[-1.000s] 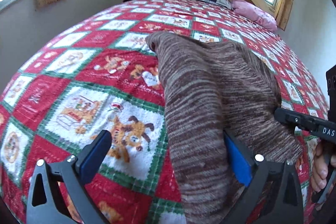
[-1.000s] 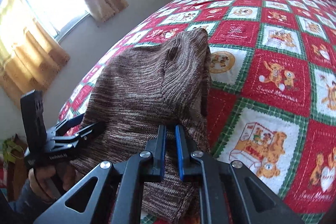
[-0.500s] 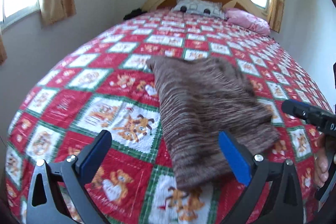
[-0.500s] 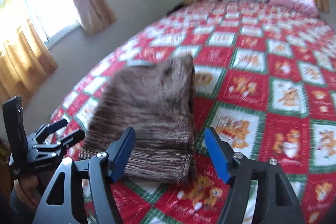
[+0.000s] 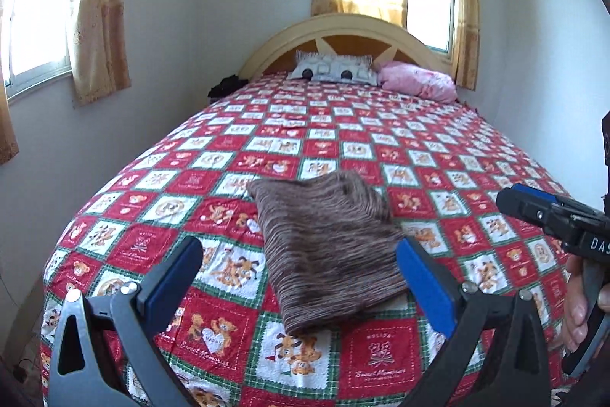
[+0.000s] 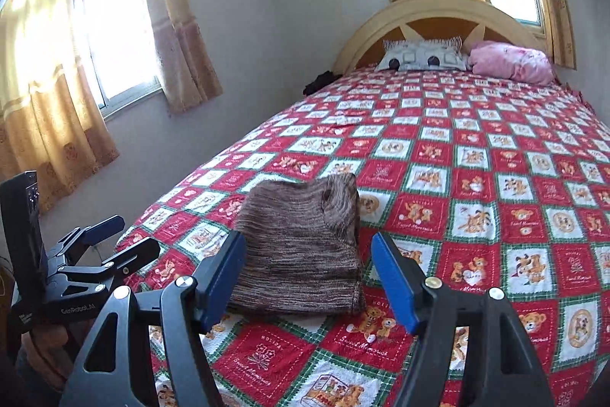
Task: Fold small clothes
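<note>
A brown striped knitted garment (image 5: 328, 246) lies folded flat on the red patchwork bedspread (image 5: 381, 147) near the foot of the bed; it also shows in the right wrist view (image 6: 301, 250). My left gripper (image 5: 301, 277) is open and empty, held back above the bed's foot, apart from the garment. My right gripper (image 6: 309, 277) is open and empty, also pulled back from the garment. Each gripper shows in the other's view: the right gripper (image 5: 549, 212) at the right edge, the left gripper (image 6: 110, 239) at the left edge.
A grey patterned pillow (image 5: 331, 69) and a pink pillow (image 5: 417, 84) lie at the arched wooden headboard (image 5: 343, 29). A dark item (image 5: 225, 88) sits at the bed's far left corner. Curtained windows (image 6: 110, 37) and walls flank the bed.
My right gripper has opened and let go of the garment. Both grippers have drawn back and up from the bed; the garment now lies folded and free.
</note>
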